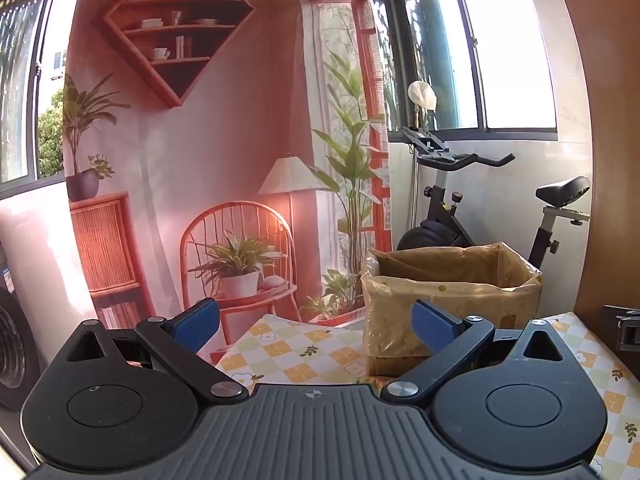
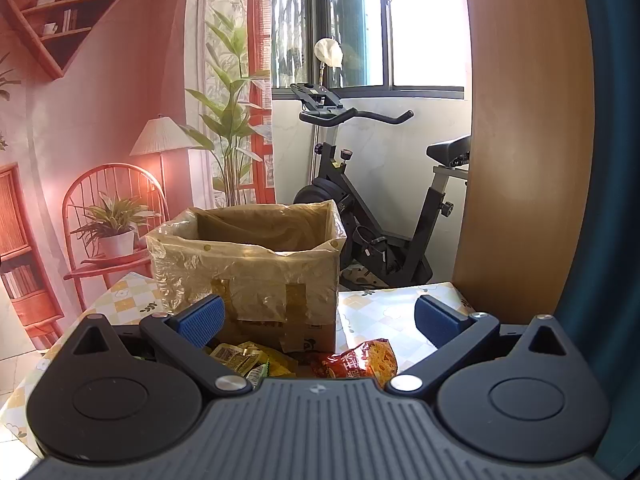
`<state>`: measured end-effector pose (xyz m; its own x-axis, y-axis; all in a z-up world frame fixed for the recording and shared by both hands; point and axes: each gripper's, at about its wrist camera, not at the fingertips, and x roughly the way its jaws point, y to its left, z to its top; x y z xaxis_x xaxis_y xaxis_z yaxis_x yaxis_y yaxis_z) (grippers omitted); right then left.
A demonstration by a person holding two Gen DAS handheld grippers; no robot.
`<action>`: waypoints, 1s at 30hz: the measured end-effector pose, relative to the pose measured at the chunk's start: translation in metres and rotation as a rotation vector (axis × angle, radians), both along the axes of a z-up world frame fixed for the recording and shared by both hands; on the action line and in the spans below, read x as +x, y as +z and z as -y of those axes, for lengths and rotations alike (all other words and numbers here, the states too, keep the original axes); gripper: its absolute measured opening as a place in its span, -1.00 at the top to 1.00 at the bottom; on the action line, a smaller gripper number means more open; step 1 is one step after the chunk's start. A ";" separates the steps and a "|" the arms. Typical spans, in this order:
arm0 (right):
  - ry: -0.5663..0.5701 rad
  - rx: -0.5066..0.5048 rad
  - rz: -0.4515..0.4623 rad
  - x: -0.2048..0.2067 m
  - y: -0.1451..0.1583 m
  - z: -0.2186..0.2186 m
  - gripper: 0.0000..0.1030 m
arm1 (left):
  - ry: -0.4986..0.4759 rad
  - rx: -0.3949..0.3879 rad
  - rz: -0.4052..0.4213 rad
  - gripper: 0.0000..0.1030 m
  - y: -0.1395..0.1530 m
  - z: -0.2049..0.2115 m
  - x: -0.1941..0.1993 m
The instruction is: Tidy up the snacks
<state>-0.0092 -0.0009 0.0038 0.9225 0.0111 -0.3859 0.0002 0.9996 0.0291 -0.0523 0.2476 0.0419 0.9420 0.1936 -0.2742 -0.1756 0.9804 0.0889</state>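
Right now both my tools are spread apart and empty: left tool (image 1: 316, 326), right tool (image 2: 318, 320). Ahead on the counter (image 2: 384, 308) stands the open cardboard box (image 2: 256, 264), with the snack packets (image 2: 360, 362) heaped just before it, under my right tool.

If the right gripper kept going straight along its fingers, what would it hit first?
Most likely the front wall of the cardboard box, which stands dead ahead of the open right gripper. The snack packets lie lower, under the fingers, though depth is hard to judge.
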 end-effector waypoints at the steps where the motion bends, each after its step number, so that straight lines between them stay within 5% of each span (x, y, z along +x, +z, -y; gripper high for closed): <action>1: -0.001 0.000 0.000 0.000 0.000 0.000 -1.00 | 0.000 -0.001 0.000 -0.99 0.000 0.000 0.000; 30: 0.003 0.005 -0.003 -0.003 -0.001 -0.002 -1.00 | 0.025 -0.025 -0.001 -0.99 -0.001 0.002 0.001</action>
<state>-0.0126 0.0015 0.0023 0.9213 0.0163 -0.3885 -0.0032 0.9994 0.0342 -0.0510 0.2457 0.0408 0.9366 0.2100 -0.2804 -0.1999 0.9777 0.0645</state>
